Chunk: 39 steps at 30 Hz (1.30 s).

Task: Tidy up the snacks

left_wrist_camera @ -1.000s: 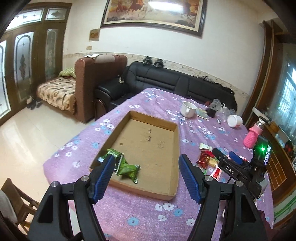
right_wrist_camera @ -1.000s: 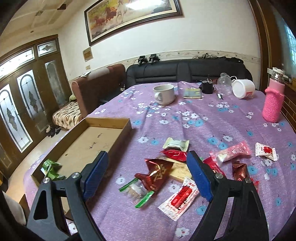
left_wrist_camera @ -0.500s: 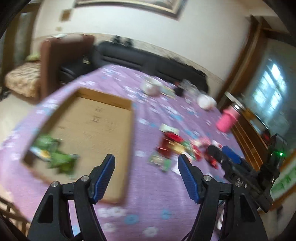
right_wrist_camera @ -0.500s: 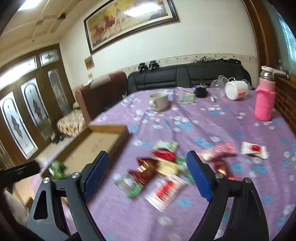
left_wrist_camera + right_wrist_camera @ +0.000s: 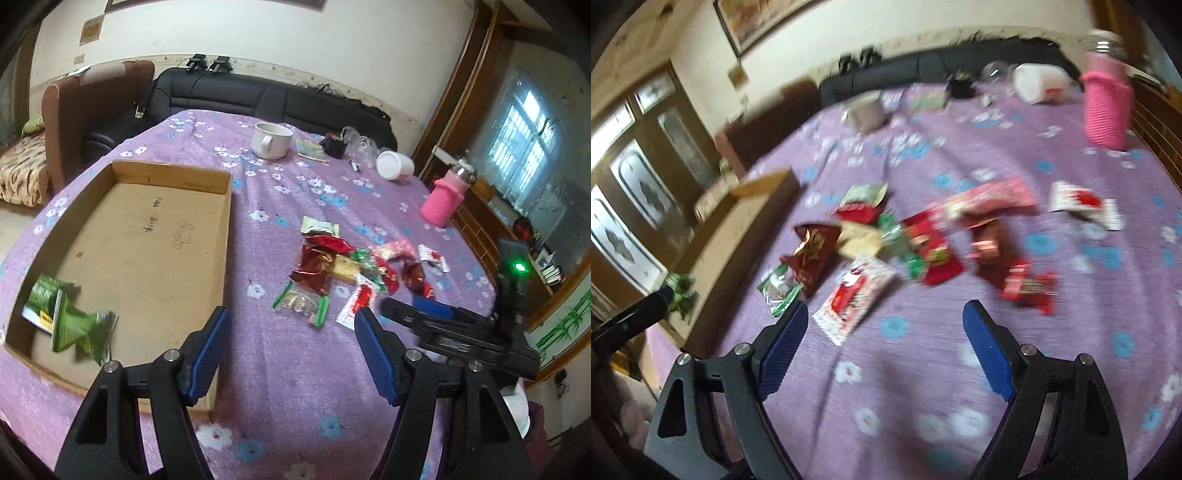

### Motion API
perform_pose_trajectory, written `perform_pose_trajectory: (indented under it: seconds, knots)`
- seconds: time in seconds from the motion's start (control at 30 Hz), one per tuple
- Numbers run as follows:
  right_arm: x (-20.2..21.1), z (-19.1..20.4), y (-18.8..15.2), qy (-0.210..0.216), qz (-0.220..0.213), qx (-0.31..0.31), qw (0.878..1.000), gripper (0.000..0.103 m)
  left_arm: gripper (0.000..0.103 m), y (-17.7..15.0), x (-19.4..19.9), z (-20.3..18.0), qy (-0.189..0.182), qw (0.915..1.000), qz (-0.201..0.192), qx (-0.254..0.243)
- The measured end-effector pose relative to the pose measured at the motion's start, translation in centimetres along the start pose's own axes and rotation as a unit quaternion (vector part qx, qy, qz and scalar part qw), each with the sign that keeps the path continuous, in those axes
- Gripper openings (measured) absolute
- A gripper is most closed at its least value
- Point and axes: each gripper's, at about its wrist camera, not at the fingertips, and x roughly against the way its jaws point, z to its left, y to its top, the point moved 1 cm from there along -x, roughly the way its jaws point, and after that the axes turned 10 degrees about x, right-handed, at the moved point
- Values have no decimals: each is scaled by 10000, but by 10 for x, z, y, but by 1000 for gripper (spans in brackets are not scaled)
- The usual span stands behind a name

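A pile of wrapped snacks (image 5: pixel 347 266), mostly red with some green, lies on the purple flowered tablecloth. To its left is a shallow cardboard tray (image 5: pixel 170 171) holding green packets (image 5: pixel 70 317) in its near corner. My left gripper (image 5: pixel 291 321) is open just short of a clear green-edged packet (image 5: pixel 301 302), with nothing between its pads. My right gripper (image 5: pixel 886 310) hovers low before the same pile (image 5: pixel 916 236). Its jaws are closing and hold nothing. A white-and-red packet (image 5: pixel 855 295) lies just ahead of its left finger. The right wrist view is blurred.
At the far end of the table stand a white mug (image 5: pixel 271 140), a tipped white tub (image 5: pixel 395 166) and a pink-sleeved bottle (image 5: pixel 443 201). Behind the table are a black sofa (image 5: pixel 277 99) and a brown armchair (image 5: pixel 74 110). The table drops off on the right.
The left gripper has swung right from above the tray to the near side of the snack pile, and lower. The right gripper has dipped toward the snacks, its jaws slightly narrower.
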Motion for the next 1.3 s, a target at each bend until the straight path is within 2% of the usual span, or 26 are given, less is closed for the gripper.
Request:
perform_pose_trajectory:
  seconds: [0.1, 0.17, 0.2, 0.23, 0.4, 0.47, 0.6, 0.67, 0.7, 0.73, 0.8, 0.9, 1.0, 1.07, 1.13, 1.23, 1.3]
  knots:
    - [-26, 9, 10, -243, 234, 43, 9994, 80, 69, 5, -13, -10, 147, 9992, 201, -313]
    - [-34, 15, 10, -420, 224, 234, 9986, 71, 68, 6, -26, -20, 231, 9976, 321, -564]
    - [-35, 15, 9, -449, 240, 305, 9982, 55, 69, 6, -32, -24, 252, 9969, 365, -654]
    - [-33, 13, 8, -426, 198, 291, 9985, 48, 69, 6, -41, -28, 289, 9959, 410, -753]
    - [-26, -14, 5, -132, 53, -237, 9996, 44, 69, 1, -80, -45, 498, 9891, 667, -1214]
    - [-25, -23, 3, 155, 15, -471, 9988, 44, 69, -2, -92, -49, 681, 9844, 715, -1459]
    - [-25, -22, 4, 312, 20, -530, 9981, 45, 67, -5, -109, -47, 818, 9798, 833, -1622]
    - [-25, -20, 5, 355, 30, -502, 9981, 44, 48, -6, -116, -42, 784, 9789, 968, -1619]
    - [-25, -19, 5, 376, 29, -492, 9981, 40, 32, -6, -114, -42, 618, 9814, 912, -1574]
    - [-25, -18, 6, 413, 28, -488, 9980, 35, 23, -6, -113, -40, 557, 9821, 907, -1553]
    - [-24, -16, 6, 443, -2, -477, 9979, 33, 20, -5, -110, -36, 581, 9833, 850, -1502]
    - [-24, -14, 6, 468, 0, -407, 9981, 26, 20, -6, -107, -33, 541, 9858, 807, -1367]
    - [-28, -13, 6, 561, 79, -407, 9976, 26, 20, -7, -99, -31, 474, 9882, 732, -1263]
    - [-32, -18, 6, 798, 151, -598, 9949, 29, 20, -7, -88, -27, 383, 9909, 646, -1116]
    - [-31, -20, 6, 950, 125, -697, 9930, 42, 20, -5, -77, -22, 305, 9933, 545, -974]
    - [-28, -8, 6, 826, 126, -413, 9956, 55, 20, -4, -55, -11, 161, 9968, 347, -697]
    - [-28, 7, 5, 505, 178, -47, 9986, 57, 20, -4, -43, -3, 129, 9979, 245, -589]
